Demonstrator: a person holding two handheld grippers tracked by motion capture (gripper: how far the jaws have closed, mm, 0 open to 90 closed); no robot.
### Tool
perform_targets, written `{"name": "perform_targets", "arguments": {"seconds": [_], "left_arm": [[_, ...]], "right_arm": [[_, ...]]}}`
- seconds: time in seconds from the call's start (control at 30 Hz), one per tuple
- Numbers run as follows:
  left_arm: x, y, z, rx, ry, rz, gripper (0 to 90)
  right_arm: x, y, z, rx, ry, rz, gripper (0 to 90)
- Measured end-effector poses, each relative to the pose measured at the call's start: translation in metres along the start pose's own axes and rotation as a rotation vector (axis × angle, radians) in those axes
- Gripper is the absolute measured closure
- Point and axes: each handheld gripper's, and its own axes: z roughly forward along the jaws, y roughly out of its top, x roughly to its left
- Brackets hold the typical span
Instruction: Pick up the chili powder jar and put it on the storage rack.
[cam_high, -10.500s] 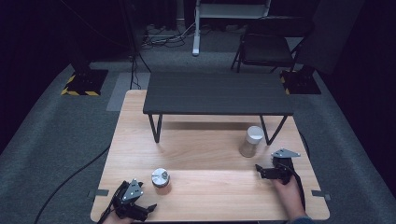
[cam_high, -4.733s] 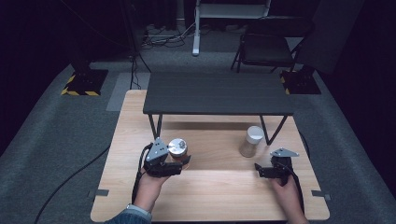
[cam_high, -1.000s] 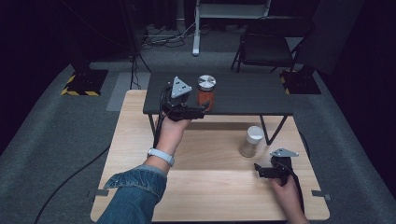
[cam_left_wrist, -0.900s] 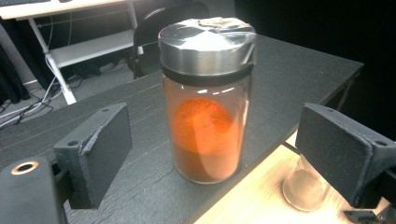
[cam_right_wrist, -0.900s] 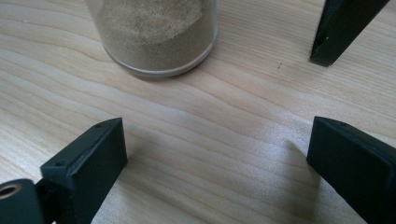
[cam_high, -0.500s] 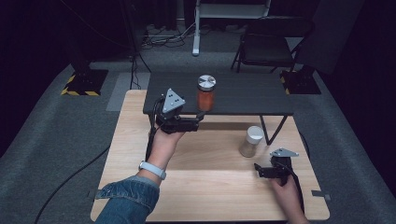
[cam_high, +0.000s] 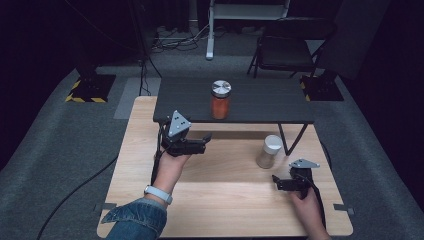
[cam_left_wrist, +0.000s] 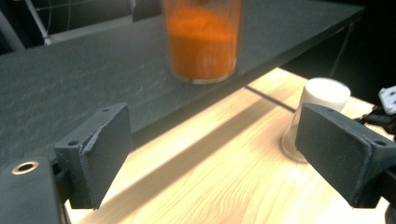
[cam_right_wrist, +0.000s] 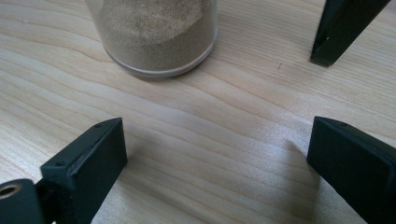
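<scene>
The orange-filled jar (cam_high: 220, 100) now stands alone on the dark shelf (cam_high: 250, 100), released; the left hand-held gripper (cam_high: 197, 142) has drawn back over the desk (cam_high: 225, 190), jaws wide and empty. That placement looks finished. The right hand-held gripper (cam_high: 276, 182) rests wide open near the sand jar (cam_high: 270, 151).
</scene>
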Motion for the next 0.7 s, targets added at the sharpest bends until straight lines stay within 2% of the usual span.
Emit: {"name": "perform_targets", "arguments": {"seconds": [0.13, 0.33, 0.5, 0.7], "left_arm": [[-0.001, -0.009, -0.001, 0.017, 0.008, 0.004, 10.9], [-0.003, -0.028, 0.001, 0.036, 0.013, -0.019, 10.9], [-0.005, -0.043, 0.003, 0.073, 0.023, -0.016, 11.0], [-0.005, -0.057, 0.003, 0.092, 0.034, -0.033, 11.0]], "right_arm": [[0.000, 0.000, 0.000, 0.000, 0.000, 0.000, 4.6], [0.000, 0.000, 0.000, 0.000, 0.000, 0.000, 4.6], [0.000, 0.000, 0.000, 0.000, 0.000, 0.000, 4.6], [0.000, 0.000, 0.000, 0.000, 0.000, 0.000, 4.6]]}}
